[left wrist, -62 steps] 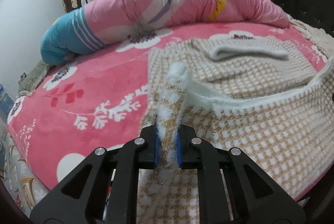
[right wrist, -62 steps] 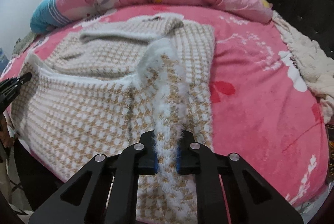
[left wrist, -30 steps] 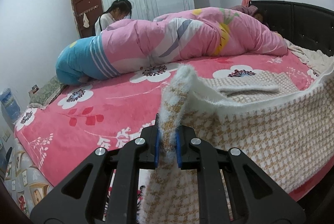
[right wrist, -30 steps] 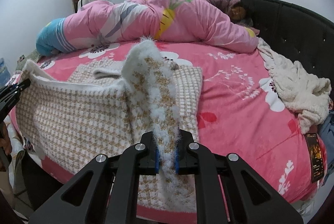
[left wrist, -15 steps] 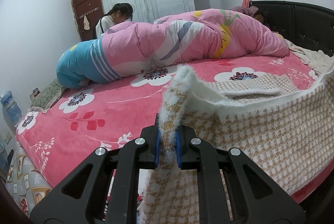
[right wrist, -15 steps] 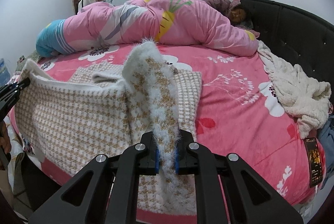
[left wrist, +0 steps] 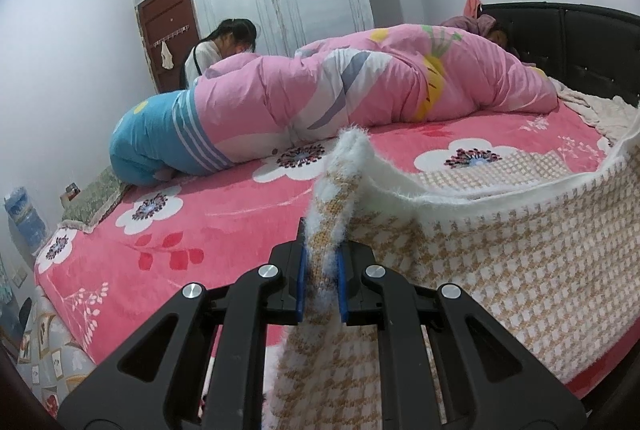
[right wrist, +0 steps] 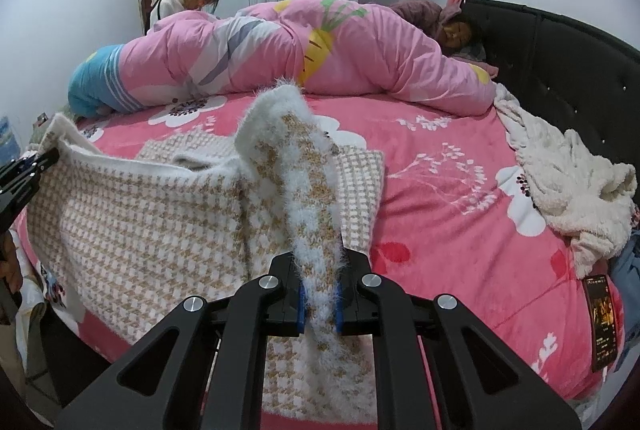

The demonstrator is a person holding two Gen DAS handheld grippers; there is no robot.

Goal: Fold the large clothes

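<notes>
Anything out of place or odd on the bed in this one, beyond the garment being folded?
Nothing looks damaged or spilled. Both the left gripper and right gripper are shut on the houndstooth garment, lifting its near edge. The only untidy items: a cream fleece blanket crumpled by the headboard and a phone near the bed's edge.

Rolled pink quilt (left wrist: 360, 85) and cream fleece throw (right wrist: 568, 181) on floral bedspread (left wrist: 192, 226)

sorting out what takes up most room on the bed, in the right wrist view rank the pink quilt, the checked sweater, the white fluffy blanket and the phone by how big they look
1. pink quilt and checked sweater: too close to call, since the sweater is nearer the camera
2. white fluffy blanket
3. phone
</notes>
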